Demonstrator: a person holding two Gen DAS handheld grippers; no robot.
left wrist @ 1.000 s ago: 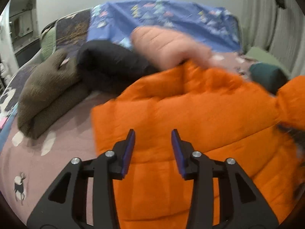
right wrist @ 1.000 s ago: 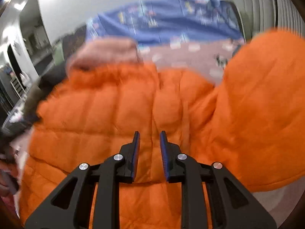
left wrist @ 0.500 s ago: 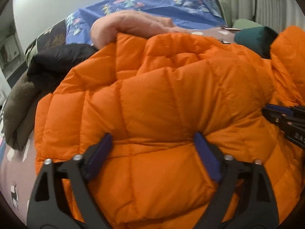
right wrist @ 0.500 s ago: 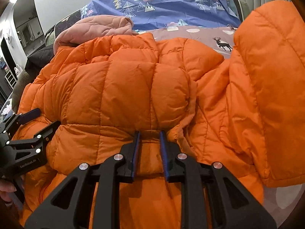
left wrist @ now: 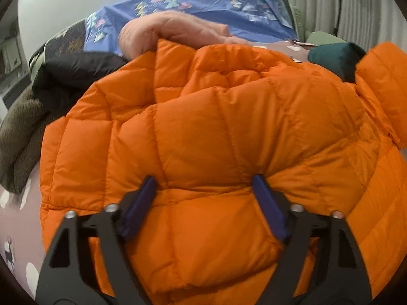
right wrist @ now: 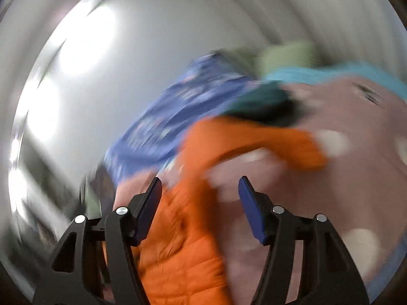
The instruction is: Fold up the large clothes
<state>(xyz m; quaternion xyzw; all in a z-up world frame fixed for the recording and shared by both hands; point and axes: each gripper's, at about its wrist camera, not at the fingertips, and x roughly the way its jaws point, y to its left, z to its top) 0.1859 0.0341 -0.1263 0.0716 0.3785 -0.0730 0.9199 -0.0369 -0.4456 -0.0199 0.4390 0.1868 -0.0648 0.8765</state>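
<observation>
A puffy orange jacket (left wrist: 216,127) lies heaped on the bed and fills the left wrist view. My left gripper (left wrist: 203,193) straddles a thick fold at its near edge. Its jaws are closing, and the blue pads (left wrist: 138,203) sink into the padding on both sides. The right wrist view is badly blurred. My right gripper (right wrist: 199,190) hangs above the bed with its jaws opening wide and nothing pinched between them. Below it lie the orange jacket (right wrist: 178,254) and one sleeve (right wrist: 254,139) stretched over the sheet.
Behind the jacket lie a pink quilted garment (left wrist: 173,30), a black garment (left wrist: 76,73) and a brown fleece (left wrist: 17,139). A dark teal bundle (left wrist: 333,56) sits at the right. A blue patterned quilt (left wrist: 203,5) covers the bed's far end, over a mauve sheet (left wrist: 15,216).
My left gripper came down onto the jacket, opened wide over a fold, and has narrowed on it. My right gripper let go of its pinch of jacket and swung away, rolling.
</observation>
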